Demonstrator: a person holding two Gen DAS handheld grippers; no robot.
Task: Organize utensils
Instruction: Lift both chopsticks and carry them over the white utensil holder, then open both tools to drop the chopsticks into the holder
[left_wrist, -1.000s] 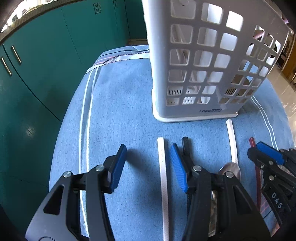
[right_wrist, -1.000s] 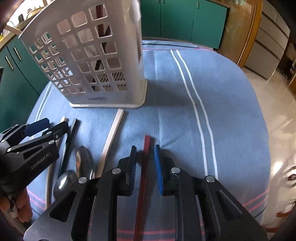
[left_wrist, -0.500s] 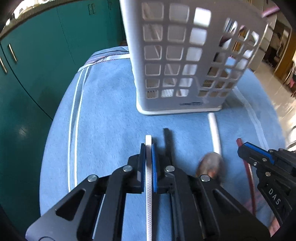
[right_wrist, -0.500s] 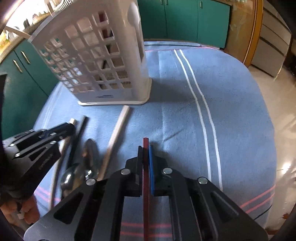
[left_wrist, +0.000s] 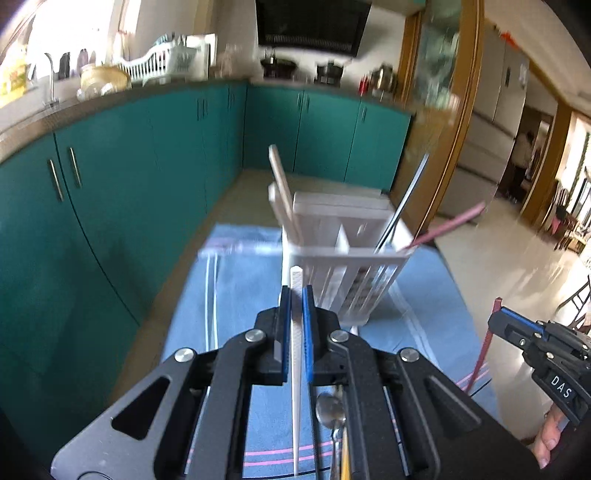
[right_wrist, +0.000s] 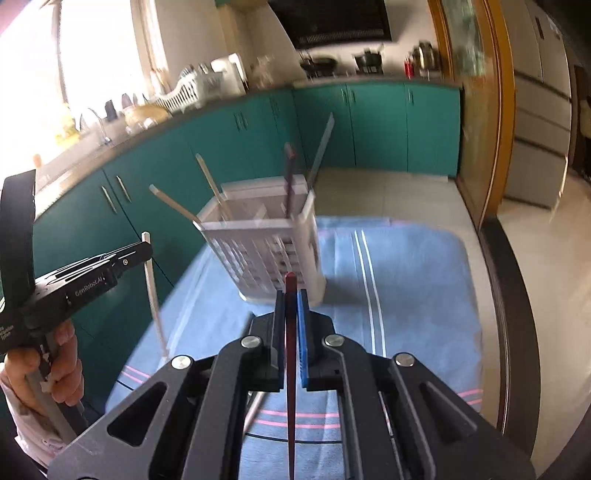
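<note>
A perforated white plastic caddy (left_wrist: 343, 266) stands on matt blue cloth (left_wrist: 236, 288), near a shiny metal spoon (left_wrist: 330, 408).

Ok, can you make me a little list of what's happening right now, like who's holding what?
left tongs: shut on the white chopstick, lifted off the cloth
right tongs: shut on the dark red chopstick, also lifted
holder: white basket standing on the blue cloth, ahead of both tongs
already in the basket: several sticks leaning out of its top
still on the cloth: a spoon, seen under the left tongs
picture: blurry
</note>
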